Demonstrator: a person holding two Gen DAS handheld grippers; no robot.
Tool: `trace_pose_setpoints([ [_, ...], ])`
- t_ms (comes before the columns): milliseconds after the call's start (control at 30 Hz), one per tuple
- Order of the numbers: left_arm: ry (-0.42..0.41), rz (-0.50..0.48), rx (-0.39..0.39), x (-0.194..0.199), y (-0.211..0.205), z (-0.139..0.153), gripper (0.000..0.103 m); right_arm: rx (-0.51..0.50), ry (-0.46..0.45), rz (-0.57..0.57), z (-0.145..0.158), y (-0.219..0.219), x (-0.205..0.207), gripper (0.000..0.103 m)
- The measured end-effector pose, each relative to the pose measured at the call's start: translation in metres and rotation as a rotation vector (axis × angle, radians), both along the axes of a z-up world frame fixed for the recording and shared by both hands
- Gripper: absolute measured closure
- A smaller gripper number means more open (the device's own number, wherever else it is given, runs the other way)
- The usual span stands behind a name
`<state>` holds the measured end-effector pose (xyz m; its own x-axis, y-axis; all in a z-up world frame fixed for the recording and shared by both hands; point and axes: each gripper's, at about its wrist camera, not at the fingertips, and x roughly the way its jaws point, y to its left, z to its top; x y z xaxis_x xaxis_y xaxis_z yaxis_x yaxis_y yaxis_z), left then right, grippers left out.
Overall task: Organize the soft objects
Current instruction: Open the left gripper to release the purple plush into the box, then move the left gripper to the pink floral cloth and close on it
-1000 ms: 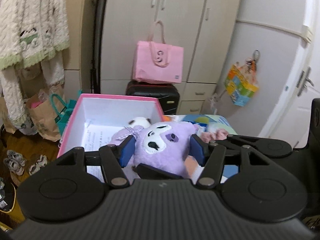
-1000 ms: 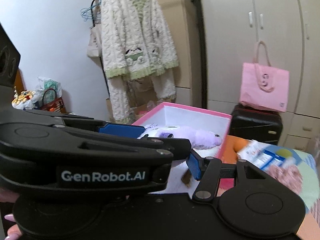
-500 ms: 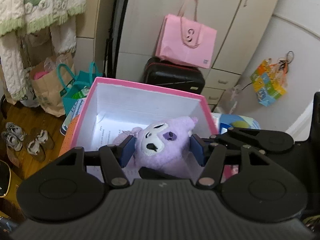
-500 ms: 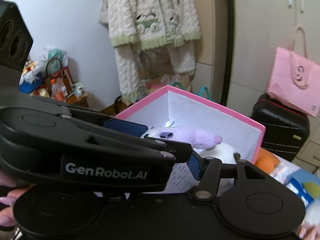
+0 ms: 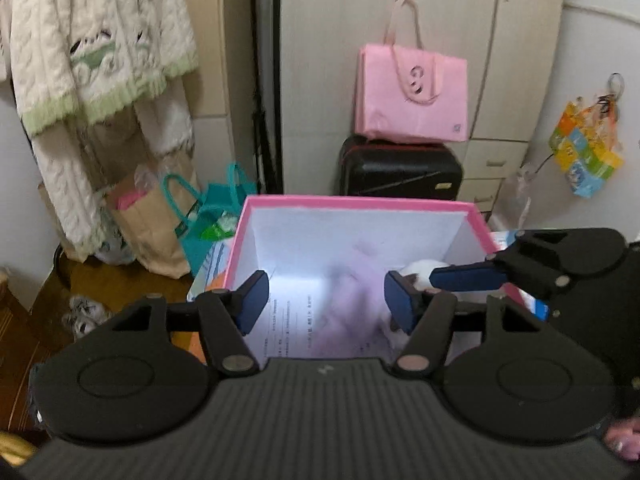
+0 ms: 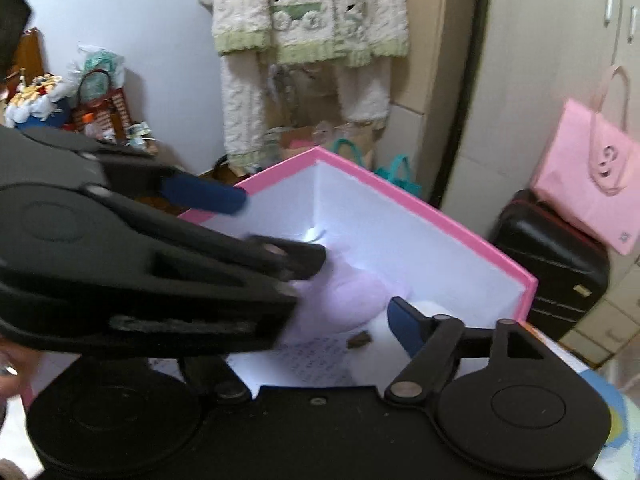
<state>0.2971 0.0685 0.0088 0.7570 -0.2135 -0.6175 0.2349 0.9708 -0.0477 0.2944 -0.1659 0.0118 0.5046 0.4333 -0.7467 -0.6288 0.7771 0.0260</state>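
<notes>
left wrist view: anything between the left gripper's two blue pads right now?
Nothing is gripped: the left gripper is open, and through its gap blurs the purple plush toy in the pink-rimmed white box.

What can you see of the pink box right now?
The pink box is an open, lidless rectangular box, cardboard by the look, with a bright pink rim and outside and plain white inner walls. It sits upright in front of a black suitcase. Inside, a blurred purple plush toy lies over a printed sheet of paper on the floor, with something white at the right-hand wall. The open left gripper hangs over it, not touching it.
</notes>
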Motion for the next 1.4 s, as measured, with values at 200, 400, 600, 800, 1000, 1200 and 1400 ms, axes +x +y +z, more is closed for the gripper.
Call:
trace_pose_setpoints([
  [200,-0.065,-0.04,0.02,-0.04,0.002,0.024,0.032,-0.001,-0.038,-0.023,0.022,-0.017,-0.034,0.021],
  [400,-0.12,-0.082,0.048,-0.078,0.0,0.046,0.027,0.005,-0.08,-0.065,0.05,-0.045,-0.078,0.02],
  [600,-0.151,-0.152,0.059,-0.113,-0.007,0.064,0.023,0.026,-0.1,-0.099,0.074,-0.081,-0.117,0.02],
  [800,-0.152,-0.25,0.087,-0.141,-0.025,0.071,0.02,0.054,-0.118,-0.154,0.086,-0.125,-0.152,0.02],
  [1000,-0.105,-0.366,0.059,-0.161,-0.051,0.064,0.018,0.068,-0.123,-0.225,0.081,-0.166,-0.176,0.019],
  [1200,-0.064,-0.442,0.053,-0.169,-0.093,0.05,0.015,0.09,-0.129,-0.227,0.056,-0.191,-0.185,0.017],
  [1400,-0.007,-0.462,0.002,-0.152,-0.14,0.026,0.015,0.067,-0.162,-0.255,0.018,-0.213,-0.177,0.017],
])
